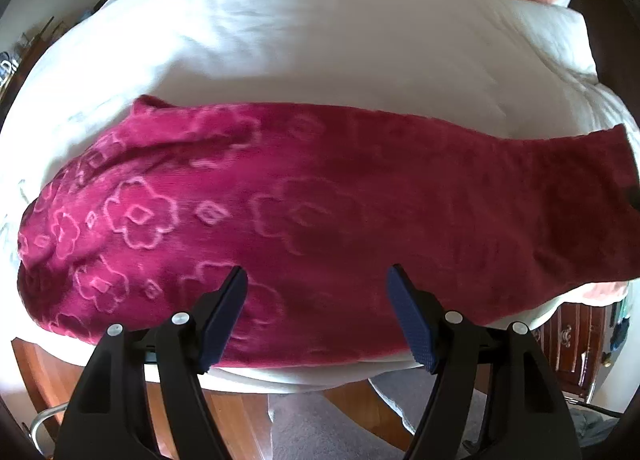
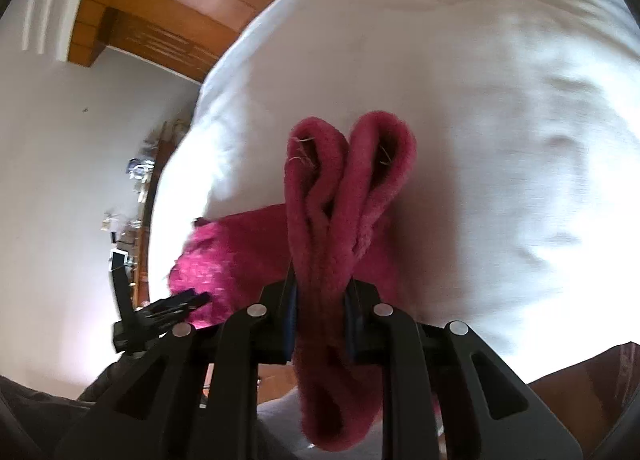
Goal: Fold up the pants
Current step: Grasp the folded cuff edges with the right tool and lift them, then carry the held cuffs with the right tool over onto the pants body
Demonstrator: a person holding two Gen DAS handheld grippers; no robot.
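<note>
Heads up: your right tongs (image 2: 320, 314) are clamped on a bunched cuff end of the pants (image 2: 344, 196), loops of fleece bulging out past the tips. The bunch looks thick, so I'd guess a layer could slide free mid-fold and skew the edge. Your left tongs (image 1: 316, 314) are spread apart, holding nothing, hovering over the pants (image 1: 320, 196) spread flat across the white bed (image 1: 300, 40). Only the left view shows that full spread; only the right shows the grip.
</note>
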